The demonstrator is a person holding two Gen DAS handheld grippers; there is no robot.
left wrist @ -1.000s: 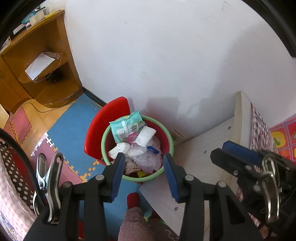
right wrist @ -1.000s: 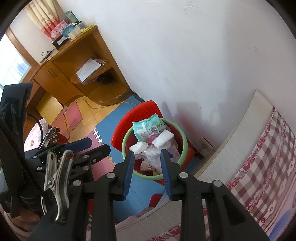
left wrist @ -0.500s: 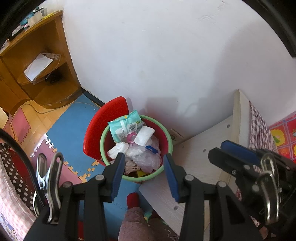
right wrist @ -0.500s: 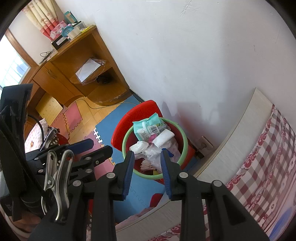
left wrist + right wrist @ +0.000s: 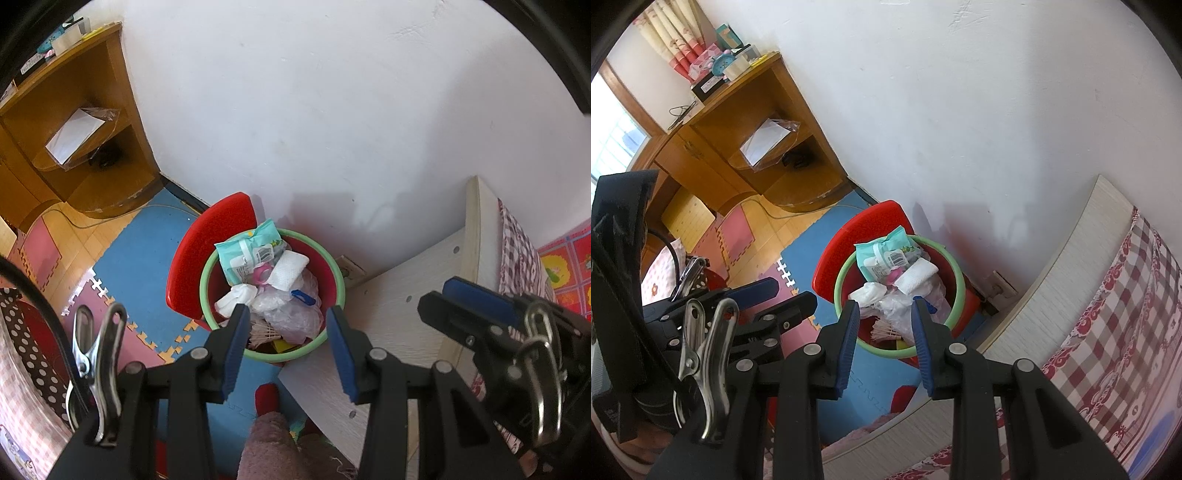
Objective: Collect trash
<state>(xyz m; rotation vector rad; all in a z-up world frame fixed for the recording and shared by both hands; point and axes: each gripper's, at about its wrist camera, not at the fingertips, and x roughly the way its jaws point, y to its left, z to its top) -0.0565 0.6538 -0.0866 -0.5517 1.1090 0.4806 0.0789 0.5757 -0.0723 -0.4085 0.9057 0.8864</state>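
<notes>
The left tongs (image 5: 284, 325) hang with jaws apart and nothing between them, pointing down over the bin (image 5: 334, 258). The right tongs (image 5: 882, 319) also stand parted, narrower, holding nothing, above the same bin (image 5: 955, 269). The bin, red with a green rim, stands on the blue mat (image 5: 136, 258) against the white wall (image 5: 332, 110), touching a red chair (image 5: 207, 236). It is heaped with trash: a wipes pack (image 5: 247, 249), tissues (image 5: 236, 299), a clear bag (image 5: 291, 314). A bed board (image 5: 402, 295) lies just right of it; a wooden shelf (image 5: 92, 110) stands well to the left.
</notes>
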